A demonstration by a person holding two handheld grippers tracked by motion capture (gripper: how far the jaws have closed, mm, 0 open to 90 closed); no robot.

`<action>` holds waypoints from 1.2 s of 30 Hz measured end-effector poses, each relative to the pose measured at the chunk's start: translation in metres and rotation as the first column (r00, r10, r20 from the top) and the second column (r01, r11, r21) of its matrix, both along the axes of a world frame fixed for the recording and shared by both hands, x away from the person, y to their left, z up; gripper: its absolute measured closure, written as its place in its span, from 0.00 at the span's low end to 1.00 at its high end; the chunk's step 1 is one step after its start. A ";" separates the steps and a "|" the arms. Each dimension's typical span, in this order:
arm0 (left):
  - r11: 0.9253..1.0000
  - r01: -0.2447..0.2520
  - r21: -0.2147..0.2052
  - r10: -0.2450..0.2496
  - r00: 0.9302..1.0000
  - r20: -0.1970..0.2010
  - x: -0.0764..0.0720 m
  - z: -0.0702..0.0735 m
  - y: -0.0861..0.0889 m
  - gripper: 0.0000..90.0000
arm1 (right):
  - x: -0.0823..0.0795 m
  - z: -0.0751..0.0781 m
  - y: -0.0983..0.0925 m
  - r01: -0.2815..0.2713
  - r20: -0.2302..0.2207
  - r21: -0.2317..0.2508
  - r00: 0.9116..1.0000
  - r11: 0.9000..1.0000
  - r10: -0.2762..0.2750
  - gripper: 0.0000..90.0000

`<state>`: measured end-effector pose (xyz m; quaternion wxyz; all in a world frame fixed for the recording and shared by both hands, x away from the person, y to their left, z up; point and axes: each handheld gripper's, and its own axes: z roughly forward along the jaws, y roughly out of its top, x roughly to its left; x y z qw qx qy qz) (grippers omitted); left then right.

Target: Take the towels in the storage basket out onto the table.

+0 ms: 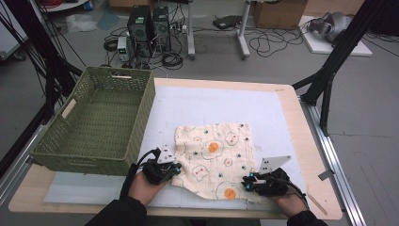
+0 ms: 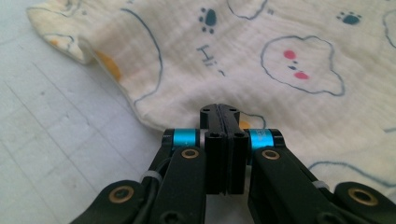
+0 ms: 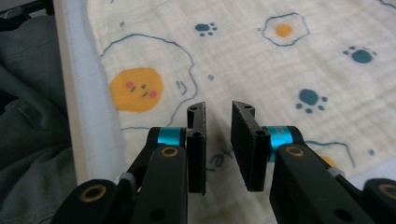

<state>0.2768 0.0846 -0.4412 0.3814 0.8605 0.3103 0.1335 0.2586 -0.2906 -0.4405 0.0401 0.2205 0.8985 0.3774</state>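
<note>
Workshop floor behind, cables and two computer towers [image 1: 149, 26] lying beyond the far edge; nearer, we are looking down on a wooden table [image 1: 310, 155] that is carrying a pale mat [image 1: 211, 106]. We are taking the green woven basket [image 1: 101, 120] at the table's left end as our landmark.

The cloth [image 1: 215, 157], cream with fried-egg and paw-print patterns, is lying flat on the mat just to the right of the basket, near its front corner. It is roughly square, so we are not seeing a clear long axis; it is sitting slightly skewed, its near edge running along the table's front edge and its near corners pointing toward the two hands.

The left gripper [image 1: 176, 168] is sitting just right of the basket's front corner, held low in the person's left hand [image 1: 146, 186], forearm coming in from the bottom, jaws pointing right at the cloth's left edge. In the left gripper view we are seeing the left gripper [image 2: 219, 112] with its jaws pressed together; whether any cloth is being pinched between them we cannot tell.

The right gripper [image 1: 248, 182] is lying well right of the basket, at the cloth's near right corner, pointing left. In the right gripper view its jaws are standing narrowly apart above the cloth, gripping nothing.
</note>
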 end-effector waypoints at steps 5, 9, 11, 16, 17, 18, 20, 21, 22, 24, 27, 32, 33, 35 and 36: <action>1.000 -0.001 -0.012 0.000 1.000 -0.013 -0.004 0.006 0.007 0.92 | -0.001 0.002 -0.003 0.004 0.004 0.017 1.000 1.000 -0.004 0.82; 0.999 0.015 -0.038 -0.016 1.000 -0.021 -0.015 0.013 0.018 0.88 | -0.008 0.008 -0.007 -0.011 0.017 0.064 1.000 0.998 0.010 0.81; 0.999 0.037 -0.035 -0.038 0.999 -0.022 -0.021 0.015 0.021 0.87 | -0.011 0.009 -0.007 -0.027 0.024 0.070 0.999 0.997 0.025 0.79; 0.996 0.086 -0.022 -0.087 0.994 -0.060 -0.033 0.010 0.019 0.81 | -0.019 0.005 -0.003 -0.078 -0.001 0.044 0.997 0.996 0.078 0.76; 0.995 0.095 -0.013 -0.095 0.993 -0.072 -0.033 0.008 0.018 0.79 | -0.020 0.004 -0.001 -0.083 -0.005 0.036 0.997 0.996 0.083 0.76; 0.995 0.102 0.002 -0.101 0.992 -0.078 -0.034 0.005 0.016 0.80 | -0.020 0.002 0.000 -0.087 -0.005 0.017 0.996 0.996 0.087 0.77; 0.995 0.102 0.008 -0.101 0.994 -0.048 -0.036 0.003 0.015 0.87 | -0.021 0.000 0.004 -0.092 0.008 -0.008 0.996 0.996 0.092 0.83; 0.995 0.104 0.009 -0.103 0.993 -0.055 -0.036 0.003 0.016 0.94 | -0.020 0.000 0.004 -0.086 0.004 -0.003 0.996 0.996 0.086 0.89; 0.995 0.105 0.004 -0.104 0.993 -0.064 -0.035 0.004 0.017 0.98 | -0.019 0.000 0.004 -0.095 -0.006 0.000 0.995 0.995 0.095 0.97; 0.994 0.108 0.005 -0.108 0.992 -0.069 -0.037 0.005 0.018 0.99 | -0.018 0.000 0.004 -0.110 -0.015 0.005 0.994 0.994 0.110 0.99; 0.993 0.120 -0.015 -0.120 0.989 -0.083 -0.046 0.009 0.022 0.99 | -0.021 0.002 0.002 -0.129 -0.022 0.017 0.991 0.992 0.129 0.99; 0.990 0.136 -0.041 -0.139 0.989 -0.060 -0.062 0.017 0.029 0.98 | -0.032 0.008 -0.006 -0.155 -0.044 0.071 0.986 0.985 0.158 0.96; 0.991 0.128 -0.043 -0.130 0.990 -0.057 -0.060 0.018 0.029 0.93 | -0.032 0.008 -0.007 -0.145 -0.041 0.072 0.988 0.987 0.148 0.91; 0.993 0.104 -0.053 -0.107 0.993 -0.048 -0.053 0.017 0.030 0.88 | -0.028 0.008 -0.008 -0.114 -0.032 0.081 0.993 0.990 0.116 0.84; 0.994 0.093 -0.065 -0.096 0.994 -0.049 -0.050 0.017 0.030 0.87 | -0.026 0.009 -0.009 -0.098 -0.026 0.084 0.995 0.992 0.100 0.84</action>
